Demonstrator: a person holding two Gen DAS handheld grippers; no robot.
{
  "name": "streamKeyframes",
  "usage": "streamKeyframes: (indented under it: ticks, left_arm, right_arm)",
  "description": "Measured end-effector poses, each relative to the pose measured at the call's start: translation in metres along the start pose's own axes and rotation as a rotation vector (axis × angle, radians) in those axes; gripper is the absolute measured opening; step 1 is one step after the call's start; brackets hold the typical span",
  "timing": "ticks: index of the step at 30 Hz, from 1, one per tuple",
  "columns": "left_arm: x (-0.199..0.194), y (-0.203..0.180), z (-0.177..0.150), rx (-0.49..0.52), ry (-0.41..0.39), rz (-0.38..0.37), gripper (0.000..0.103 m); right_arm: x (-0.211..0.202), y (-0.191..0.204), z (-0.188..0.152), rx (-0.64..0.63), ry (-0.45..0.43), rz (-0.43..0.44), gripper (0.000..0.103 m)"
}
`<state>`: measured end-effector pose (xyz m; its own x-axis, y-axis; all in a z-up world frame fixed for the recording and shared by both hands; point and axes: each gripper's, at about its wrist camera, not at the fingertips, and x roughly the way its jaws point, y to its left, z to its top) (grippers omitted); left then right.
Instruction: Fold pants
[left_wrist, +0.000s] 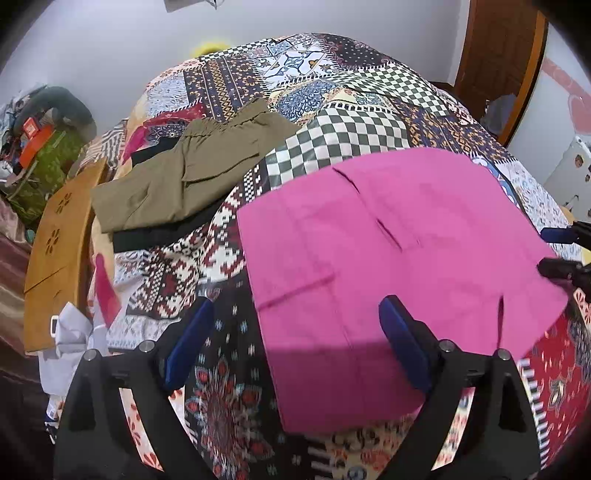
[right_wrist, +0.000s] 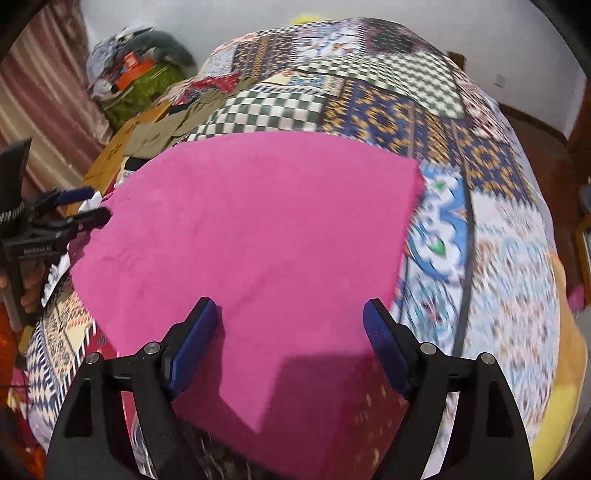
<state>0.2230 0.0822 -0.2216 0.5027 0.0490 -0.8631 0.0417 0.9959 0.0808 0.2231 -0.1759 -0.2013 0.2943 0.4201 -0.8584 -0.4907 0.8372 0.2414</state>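
Pink pants lie spread flat on the patchwork bedspread, and everything here is placed against them. Furthest left of them in the left wrist view, off the bed edge, stands a wooden board with flower cut-outs. Between that board and the pink pants sits a folded olive-green garment, resting on top of a black one; both are well apart from the pink cloth. The left gripper hangs above the near left part of the pants with its blue-padded fingers spread wide and nothing between them. The right gripper hovers over the near right part of the pants, its jaws likewise wide apart and empty; the right wrist view is motion-blurred. Right of the pants only bare bedspread shows.
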Motion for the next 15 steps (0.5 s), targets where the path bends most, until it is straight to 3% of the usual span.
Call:
streamKeyframes:
  ticks: [9, 15]
  left_arm:
    - [-0.019, 0.001, -0.026, -0.023, -0.007, 0.035, 0.094]
    - [-0.039, 0.005, -0.037, -0.061, -0.027, 0.053, 0.094]
  right_arm:
    - [-0.022, -0.015, -0.030, 0.094, -0.019, -0.031, 0.080]
    - [-0.041, -0.002, -0.026, 0.067, -0.062, -0.044, 0.080]
